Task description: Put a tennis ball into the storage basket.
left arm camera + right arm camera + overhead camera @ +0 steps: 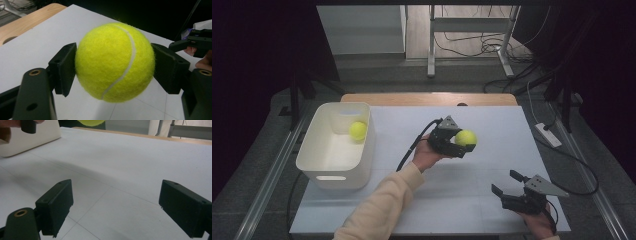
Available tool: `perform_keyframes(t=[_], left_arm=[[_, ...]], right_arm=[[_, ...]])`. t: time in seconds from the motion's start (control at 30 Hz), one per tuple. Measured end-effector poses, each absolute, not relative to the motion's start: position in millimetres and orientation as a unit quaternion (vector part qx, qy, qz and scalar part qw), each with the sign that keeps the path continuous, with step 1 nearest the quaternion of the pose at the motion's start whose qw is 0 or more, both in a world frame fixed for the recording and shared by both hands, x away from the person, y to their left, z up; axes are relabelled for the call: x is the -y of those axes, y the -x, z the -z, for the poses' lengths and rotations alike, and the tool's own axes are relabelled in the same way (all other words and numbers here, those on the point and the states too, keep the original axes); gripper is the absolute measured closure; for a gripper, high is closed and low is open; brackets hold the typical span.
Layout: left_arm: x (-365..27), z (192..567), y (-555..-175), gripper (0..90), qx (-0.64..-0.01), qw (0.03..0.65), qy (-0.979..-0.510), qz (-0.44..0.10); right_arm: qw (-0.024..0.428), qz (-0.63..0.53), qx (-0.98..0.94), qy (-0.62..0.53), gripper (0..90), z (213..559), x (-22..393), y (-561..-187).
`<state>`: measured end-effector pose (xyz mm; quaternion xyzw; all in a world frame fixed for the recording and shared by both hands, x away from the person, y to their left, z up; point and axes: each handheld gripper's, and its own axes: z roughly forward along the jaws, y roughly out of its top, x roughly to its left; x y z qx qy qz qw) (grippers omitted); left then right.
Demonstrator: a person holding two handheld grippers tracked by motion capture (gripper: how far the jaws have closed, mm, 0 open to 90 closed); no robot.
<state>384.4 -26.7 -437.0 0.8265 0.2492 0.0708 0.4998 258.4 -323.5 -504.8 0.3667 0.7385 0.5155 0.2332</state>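
My left gripper point(465, 145) is shut on a yellow tennis ball point(466, 137) and holds it above the middle of the white table point(492, 120). In the left gripper view both black pads press the sides of the tennis ball point(115, 62), which hangs clear of the surface. A second tennis ball point(357, 130) lies inside the white bin point(312, 150) at the left. My right gripper point(507, 183) rests near the front right of the table, jaws wide apart with nothing between them. In the right gripper view its pads point(56, 205) frame bare table.
The white bin stands at the table's left edge, and its corner point(30, 142) shows in the right gripper view. A wooden strip point(427, 98) runs along the far edge. Cables and a power strip point(548, 134) lie on the floor to the right.
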Motion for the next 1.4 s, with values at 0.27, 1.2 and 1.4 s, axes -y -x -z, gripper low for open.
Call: perform_keyframes(t=[0.27,1.2,1.4], left_arm=[[20.3,432.1,-380.8,27.1,-0.249,0.506,-0.823,-0.075],[-5.2,420.3,-373.1,27.1,-0.261,0.517,-0.81,-0.092],[-8.8,418.1,-370.2,27.1,-0.262,0.519,-0.808,-0.094]], right_arm=[[0.235,-0.514,-0.739,-0.366,12.2,504.9,323.2,-258.3],[0.237,-0.514,-0.738,-0.367,12.2,504.5,322.9,-257.9],[0.237,-0.514,-0.739,-0.367,12.2,504.4,322.8,-258.1]])
